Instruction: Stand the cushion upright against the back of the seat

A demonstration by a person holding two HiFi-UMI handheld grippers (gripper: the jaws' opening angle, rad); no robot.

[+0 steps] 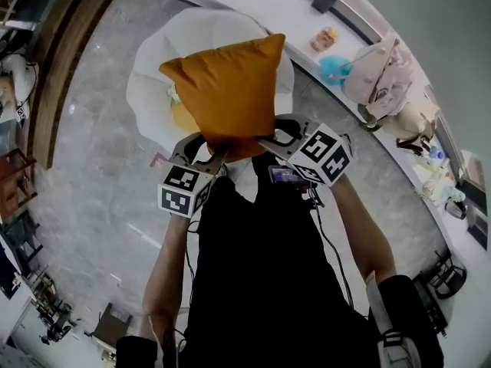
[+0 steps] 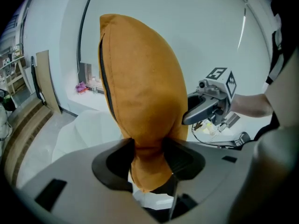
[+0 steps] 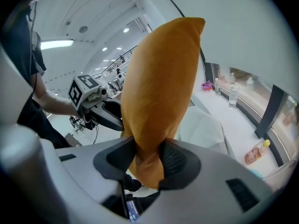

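Nearest the head camera, the person's black-clad torso [image 1: 253, 282] is filling the lower frame, with both forearms reaching forward. The left gripper [image 1: 205, 156] is clamping one lower corner of the orange cushion [image 1: 230, 90] and the right gripper [image 1: 278, 138] is clamping the other. The cushion is being held in the air between them, rising up from the jaws. Each gripper view is showing what the head view is hiding: the dark pads are pressing in from both sides, narrowed onto a bunched fold of fabric, with the corner's tip poking out towards the camera. Only the left gripper view is showing the dark zip seam [image 2: 103, 69] running along the cushion's narrow edge, with the right gripper biting the far corner. The right gripper view is showing a plain face of the cushion and the left gripper beyond it. Past the cushion, the white seat [image 1: 149, 83] is sitting on the grey floor [image 1: 92, 175], low behind the cushion and apart from it in both gripper views. Only the head view is showing its rounded outline. Farther off, a white ledge [image 1: 291, 21] along the wall is carrying a pale pink bag [image 1: 380, 71] and a turquoise item [image 1: 334, 69].
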